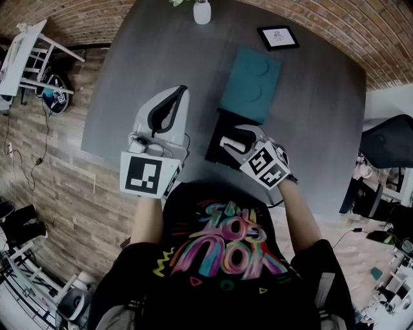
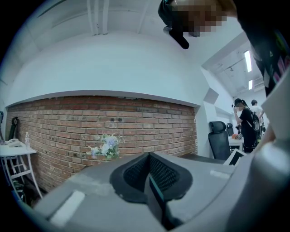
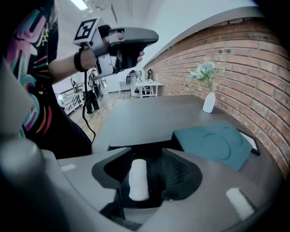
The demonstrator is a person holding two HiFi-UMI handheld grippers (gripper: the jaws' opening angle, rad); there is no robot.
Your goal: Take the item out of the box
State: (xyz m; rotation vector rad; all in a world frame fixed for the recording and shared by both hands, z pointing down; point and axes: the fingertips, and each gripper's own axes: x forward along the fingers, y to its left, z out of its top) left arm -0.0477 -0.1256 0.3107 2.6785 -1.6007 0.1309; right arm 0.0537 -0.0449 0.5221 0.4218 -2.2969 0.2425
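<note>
Closest to the head camera was the person's black printed shirt (image 1: 222, 251), with both forearms reaching out over the dark grey table (image 1: 129, 77). Left gripper (image 1: 181, 91) was held over the table to the left of the open black box (image 1: 216, 138), apart from it. Right gripper (image 1: 237, 136) was tipped down into that box. Beyond the box lay a teal lid (image 1: 250, 85), touching its far edge. A white vase (image 1: 202, 11) and a small picture frame (image 1: 278, 37) stood at the table's far side.

From the left gripper view, its jaws were pressed together with nothing between them, and they pointed toward a brick wall (image 2: 68, 122) and a bunch of flowers (image 2: 105, 147).

From the right gripper view, the jaws stood apart inside the box. A white roll (image 3: 138, 179) lay between them, close against the left jaw, with a gap before the right pad (image 3: 174, 172). The roll was inside the box.
</note>
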